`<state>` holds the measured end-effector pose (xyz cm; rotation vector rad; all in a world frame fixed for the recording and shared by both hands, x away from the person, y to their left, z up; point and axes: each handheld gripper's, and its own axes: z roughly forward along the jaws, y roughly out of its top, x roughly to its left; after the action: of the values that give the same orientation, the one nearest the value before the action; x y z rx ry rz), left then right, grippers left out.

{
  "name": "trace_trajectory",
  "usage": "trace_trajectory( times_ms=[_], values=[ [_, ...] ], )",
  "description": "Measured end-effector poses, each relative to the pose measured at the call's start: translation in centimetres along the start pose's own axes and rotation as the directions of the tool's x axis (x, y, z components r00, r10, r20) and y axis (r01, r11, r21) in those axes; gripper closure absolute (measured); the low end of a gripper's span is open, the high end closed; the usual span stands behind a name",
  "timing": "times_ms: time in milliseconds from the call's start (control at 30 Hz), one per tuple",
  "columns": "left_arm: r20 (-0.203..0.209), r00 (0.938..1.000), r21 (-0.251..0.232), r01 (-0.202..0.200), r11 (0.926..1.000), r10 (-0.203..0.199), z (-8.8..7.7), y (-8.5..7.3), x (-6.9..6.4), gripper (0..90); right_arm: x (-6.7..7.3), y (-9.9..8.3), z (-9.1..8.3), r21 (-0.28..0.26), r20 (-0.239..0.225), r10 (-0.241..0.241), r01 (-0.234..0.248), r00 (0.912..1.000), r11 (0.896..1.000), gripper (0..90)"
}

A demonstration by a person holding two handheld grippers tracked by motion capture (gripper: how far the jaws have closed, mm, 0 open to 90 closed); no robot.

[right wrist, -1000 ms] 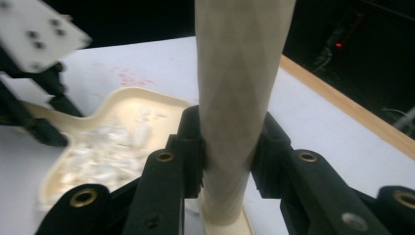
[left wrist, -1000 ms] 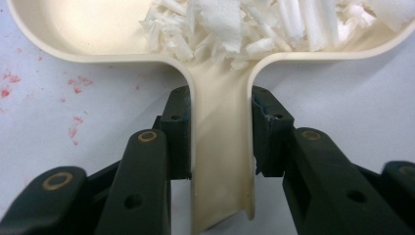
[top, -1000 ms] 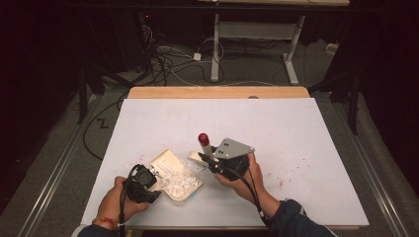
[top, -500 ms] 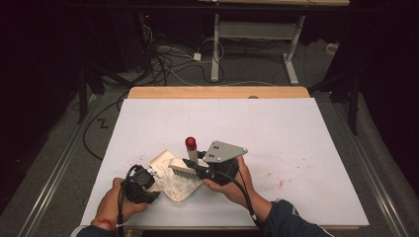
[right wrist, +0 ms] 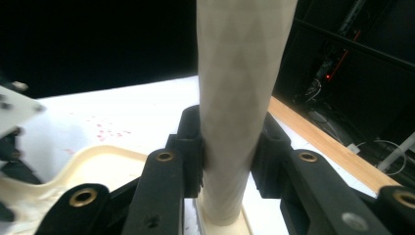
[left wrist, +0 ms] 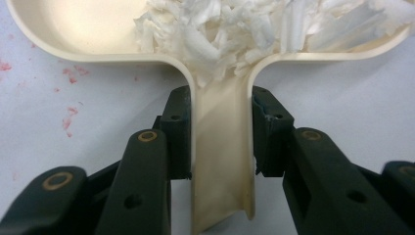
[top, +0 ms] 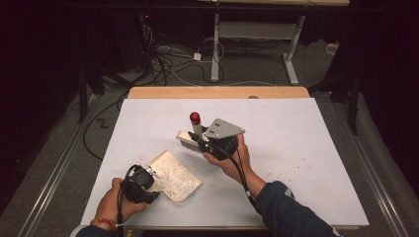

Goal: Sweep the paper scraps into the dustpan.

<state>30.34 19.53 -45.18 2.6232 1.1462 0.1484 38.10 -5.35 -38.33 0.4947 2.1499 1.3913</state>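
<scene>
A: Cream plastic dustpan, lying on the white table near its front edge, left of centre. The pan holds a heap of white shreds, paper or plastic, can't tell which.

B: Who has it?

A: Left gripper. Its jaws are pinched on the pan's channel-shaped handle, one pad on each side wall, seen plainly in the left gripper view. My guess is the handle grip keeps the pan flat on the table so the load doesn't spill.

B: And the brush?

A: Small hand brush, cream body, pale upright handle with a red knob on top. It is up and to the right of the pan, apart from it, bristle end down toward the table. Can't tell if the bristles touch the surface.

B: Held how?

A: Right gripper, jaws clamped on the brush handle low down, close above the head. A low grip gives control over the bristles, I'd judge.

B: Anything left to sweep?

A: Only faint red specks stained on the table surface, scattered around both tools. No loose shreds visible outside the pan.
</scene>
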Motion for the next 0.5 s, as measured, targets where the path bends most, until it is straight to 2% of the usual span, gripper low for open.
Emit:
trace_trajectory(
  times_ms=[133,300,367,433,500],
  values=[
    [0.004,1.0,-0.002,-0.002,1.0,0.002,0.0,0.0,0.1,63.3,-0.1,-0.6,1.4,0.007,0.011,-0.002,0.001,0.9999,1.0,71.2],
    [0.004,1.0,-0.003,-0.007,1.0,0.007,0.0,-0.1,0.1,63.2,0.4,-1.1,2.3,0.014,-0.016,-0.009,0.01,0.9998,1.0,71.3],
    [0.006,1.0,-0.004,-0.004,1.0,0.004,0.0,-0.1,0.1,63.2,0.8,-1.3,2.5,0.011,-0.056,0.012,-0.012,0.9983,1.0,71.3],
    [0.007,1.0,-0.004,-0.005,1.0,0.005,0.0,-0.1,0.1,63.2,1.6,-1.4,2.4,0.013,-0.078,0.004,-0.003,0.997,1.0,71.0],
    [0.006,1.0,-0.006,-0.004,1.0,0.004,0.0,-0.1,0.1,63.2,2.3,-1.4,2.2,0.01,-0.118,0.015,-0.014,0.9929,1.0,70.8]
  ],
)
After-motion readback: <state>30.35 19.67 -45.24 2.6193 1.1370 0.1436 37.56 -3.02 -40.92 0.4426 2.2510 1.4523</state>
